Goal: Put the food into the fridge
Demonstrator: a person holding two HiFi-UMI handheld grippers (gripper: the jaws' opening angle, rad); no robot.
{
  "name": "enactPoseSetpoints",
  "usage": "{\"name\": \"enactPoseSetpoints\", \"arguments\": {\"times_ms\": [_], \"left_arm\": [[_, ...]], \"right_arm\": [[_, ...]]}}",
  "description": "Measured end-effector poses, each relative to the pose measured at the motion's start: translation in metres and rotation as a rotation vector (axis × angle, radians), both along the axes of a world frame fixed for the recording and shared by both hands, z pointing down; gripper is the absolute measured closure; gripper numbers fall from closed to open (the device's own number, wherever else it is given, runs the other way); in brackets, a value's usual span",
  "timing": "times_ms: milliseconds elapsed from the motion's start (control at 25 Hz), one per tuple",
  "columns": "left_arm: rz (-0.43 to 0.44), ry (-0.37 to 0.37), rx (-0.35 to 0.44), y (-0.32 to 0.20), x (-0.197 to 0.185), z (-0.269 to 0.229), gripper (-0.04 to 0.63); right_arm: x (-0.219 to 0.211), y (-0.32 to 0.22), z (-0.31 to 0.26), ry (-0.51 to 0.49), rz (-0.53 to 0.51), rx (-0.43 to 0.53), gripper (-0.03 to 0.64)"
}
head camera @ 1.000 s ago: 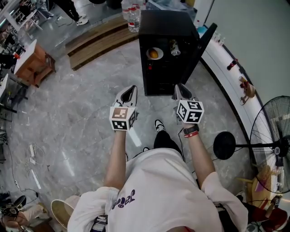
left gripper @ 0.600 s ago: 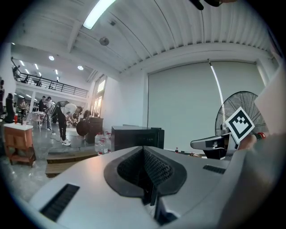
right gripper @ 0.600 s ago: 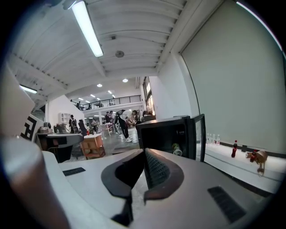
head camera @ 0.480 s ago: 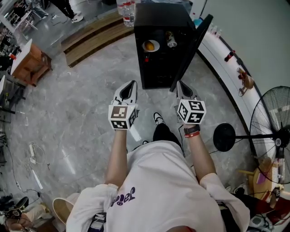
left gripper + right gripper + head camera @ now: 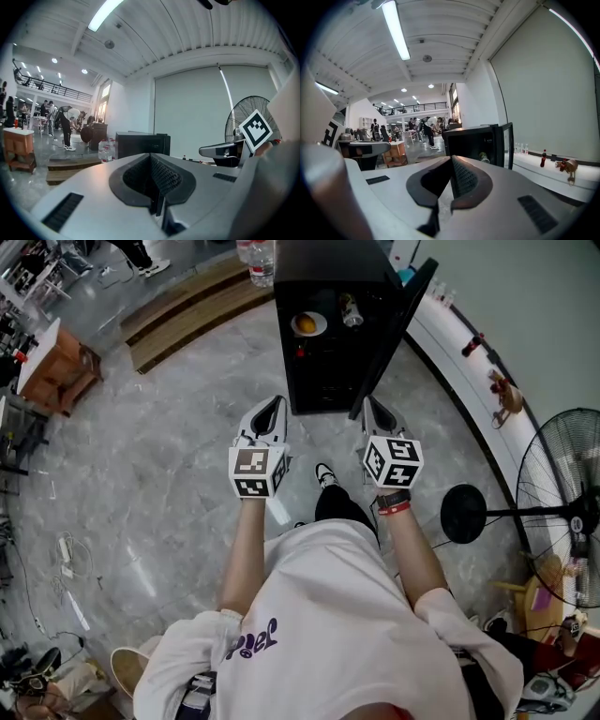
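left tool: left tool (image 5: 273, 406) has its jaws together with nothing between them. We see it held about level in front of the body, pointing at the fridge.
right tool: right tool (image 5: 371, 409) is closed too and empty, held beside the left one at the same height.
fridge: black fridge (image 5: 328, 273) stands on the floor (image 5: 169, 474) just ahead of both tools. Its door (image 5: 398, 324) is swung open on the right, so the shelves are reachable.
food: plate with orange food (image 5: 307, 324) sits on the upper shelf inside the fridge. A can-like item (image 5: 351, 307) lies just beside it, but it is too small for us to tell what it is.
why empty: we judge the food is already inside, so neither tool carries anything. Both are apart from the fridge and touch nothing.
step: we judge loading looks finished, with the door not yet shut.
next: the right tool sits nearer the door's free edge, so we'd expect a push from that side, and closed jaws suit a push.
risk: the door could swing too hard and jolt the plate.
around: a standing fan (image 5: 567, 521) is at the right, well apart from the fridge.
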State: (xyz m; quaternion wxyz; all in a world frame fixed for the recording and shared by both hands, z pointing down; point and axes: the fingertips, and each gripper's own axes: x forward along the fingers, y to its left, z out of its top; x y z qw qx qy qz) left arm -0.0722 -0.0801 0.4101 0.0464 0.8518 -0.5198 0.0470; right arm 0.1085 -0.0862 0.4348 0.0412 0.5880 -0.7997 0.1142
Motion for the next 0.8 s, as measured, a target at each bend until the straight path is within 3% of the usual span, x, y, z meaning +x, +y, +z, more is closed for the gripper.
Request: {"name": "enactPoseSetpoints", "arguments": {"times_ms": [480,800], "left_arm": [[-0.014,0.065,-0.047,-0.018,-0.009,0.022,0.575],[-0.019,0.108,-0.181,-0.048,-0.011,0.073,0.575]], "right_arm": [[-0.004,-0.005,0.025,-0.001,-0.014,-0.062,0.603],[0.019,-0.02,0.068,0.007,0.019,-0.185,0.603]]}}
